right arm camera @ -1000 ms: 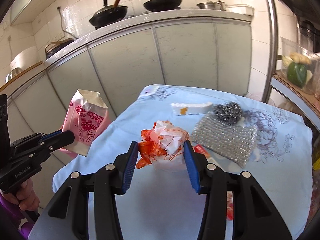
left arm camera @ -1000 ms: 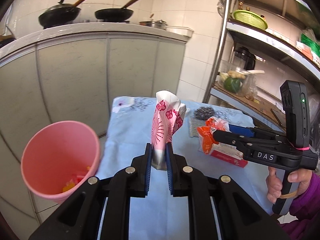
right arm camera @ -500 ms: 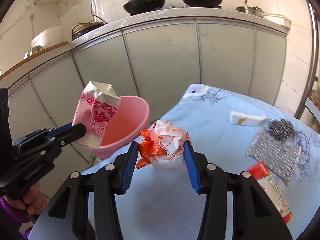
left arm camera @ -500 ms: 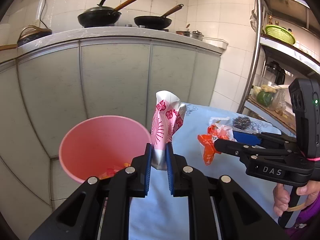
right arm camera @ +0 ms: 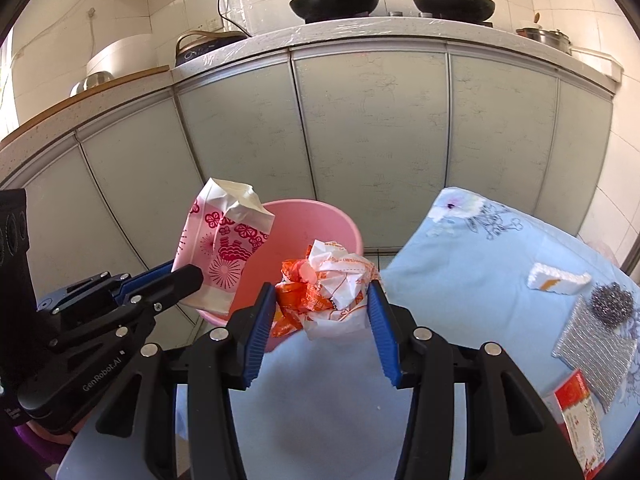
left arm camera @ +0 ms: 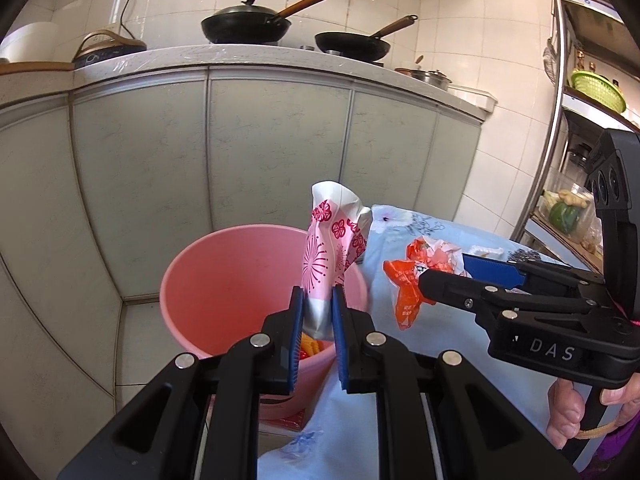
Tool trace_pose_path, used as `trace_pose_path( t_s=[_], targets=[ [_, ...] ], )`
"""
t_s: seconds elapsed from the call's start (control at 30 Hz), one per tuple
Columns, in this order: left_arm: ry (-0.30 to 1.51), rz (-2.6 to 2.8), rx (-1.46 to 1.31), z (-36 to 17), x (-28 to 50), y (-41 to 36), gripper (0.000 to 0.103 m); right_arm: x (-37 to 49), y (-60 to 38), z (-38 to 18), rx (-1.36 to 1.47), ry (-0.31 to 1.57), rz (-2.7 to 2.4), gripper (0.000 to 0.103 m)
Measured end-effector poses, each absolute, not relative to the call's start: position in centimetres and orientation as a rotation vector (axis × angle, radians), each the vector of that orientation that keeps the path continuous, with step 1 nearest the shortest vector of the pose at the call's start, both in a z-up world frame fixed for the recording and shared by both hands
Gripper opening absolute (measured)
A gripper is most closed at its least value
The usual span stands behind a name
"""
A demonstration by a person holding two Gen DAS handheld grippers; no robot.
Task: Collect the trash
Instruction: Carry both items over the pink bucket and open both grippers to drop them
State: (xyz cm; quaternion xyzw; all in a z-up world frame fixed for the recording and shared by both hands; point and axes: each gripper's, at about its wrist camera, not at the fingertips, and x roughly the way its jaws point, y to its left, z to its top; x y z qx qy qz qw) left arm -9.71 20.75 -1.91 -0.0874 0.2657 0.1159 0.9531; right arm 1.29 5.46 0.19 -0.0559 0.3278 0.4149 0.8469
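Observation:
My left gripper [left arm camera: 317,312] is shut on the silver bottom of a pink flowered bag [left arm camera: 334,240], held upright over the near rim of the pink bin [left arm camera: 224,280]. Some orange scraps lie in the bin's bottom. From the right wrist view the same pink flowered bag [right arm camera: 224,244] hangs in front of the pink bin [right arm camera: 320,224], left of my right gripper [right arm camera: 322,308]. That gripper is shut on a crumpled orange and white wrapper [right arm camera: 332,280], held at the table's left edge beside the bin. In the left wrist view the wrapper [left arm camera: 420,268] shows just right of the bag.
The blue flowered tablecloth [right arm camera: 460,280] carries a white sponge [right arm camera: 558,282], a steel scourer [right arm camera: 612,304] on a silver cloth [right arm camera: 596,348], and a red and white box [right arm camera: 580,420]. Grey cabinets [right arm camera: 360,140] stand behind the bin. A metal shelf rack [left arm camera: 560,120] is at right.
Both grippers have carried their loads left from above the table to the pink bin. The bag now hangs over the bin's rim, and the wrapper has come to the table's edge beside it.

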Motion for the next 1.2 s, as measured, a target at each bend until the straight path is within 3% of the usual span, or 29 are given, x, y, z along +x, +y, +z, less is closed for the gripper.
trace_pose_path(
  t_s=[1.03, 1.2],
  targets=[
    [0.689, 0.389, -0.261, -7.0, -6.3, 26.1, 0.017, 6.0, 13.5, -4.9, -0.080, 0.902, 0.937, 0.050],
    [0.689, 0.413, -0.284, -7.1, -6.3, 26.5, 0.029, 6.1, 13.6, -5.1, -0.085, 0.908, 0.944, 0.051]
  ],
)
